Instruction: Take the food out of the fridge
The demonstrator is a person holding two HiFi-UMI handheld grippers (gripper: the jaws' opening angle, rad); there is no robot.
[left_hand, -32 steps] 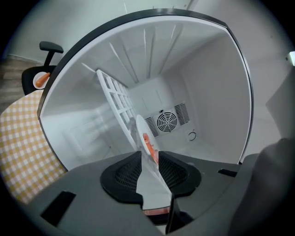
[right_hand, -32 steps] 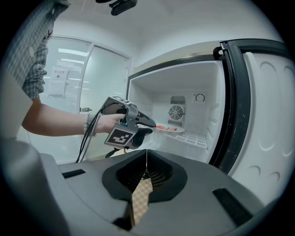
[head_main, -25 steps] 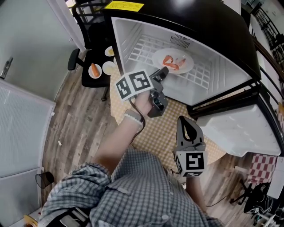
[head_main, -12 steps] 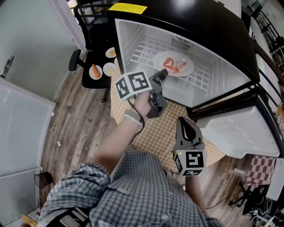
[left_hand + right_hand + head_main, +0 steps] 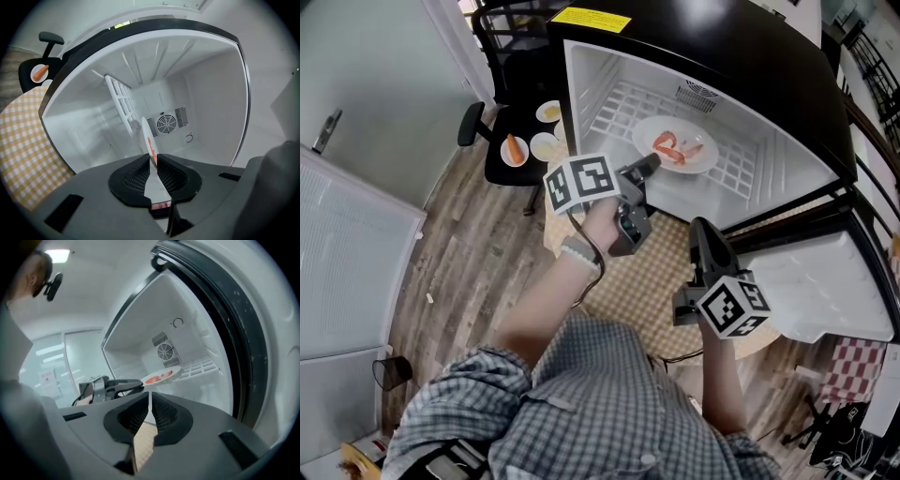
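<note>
At the front edge of the shelf, left gripper (image 5: 649,165) pinches the near rim of the round white ceramic plate (image 5: 701,161). Its jaws have just been closing, and the left gripper view shows the rim edge-on between the pads. Plate carries red and pink food pieces (image 5: 671,145), hard to tell what exactly. It sits mid-shelf on the white wire shelf (image 5: 619,103) inside the black mini fridge with white interior (image 5: 581,75), the task's food not yet out.

Right gripper (image 5: 701,228) hangs outside, in front of the open white fridge door (image 5: 825,291) and over the yellow-and-white checked cloth (image 5: 647,272). Its jaws are nearly together, with nothing between them.

Black office chair (image 5: 502,33) stands left of the fridge, small white plates (image 5: 516,150) on its seat.

Risks:
- One-sided rim pinch, so the plate may pivot and droop once off the shelf, and the food slides off.
- Glazed rim could slip from the pads.
- Dragging may catch the plate's foot on the shelf wires or the fridge's front lip.
- Right gripper is well apart from the plate and gives no support underneath.
</note>
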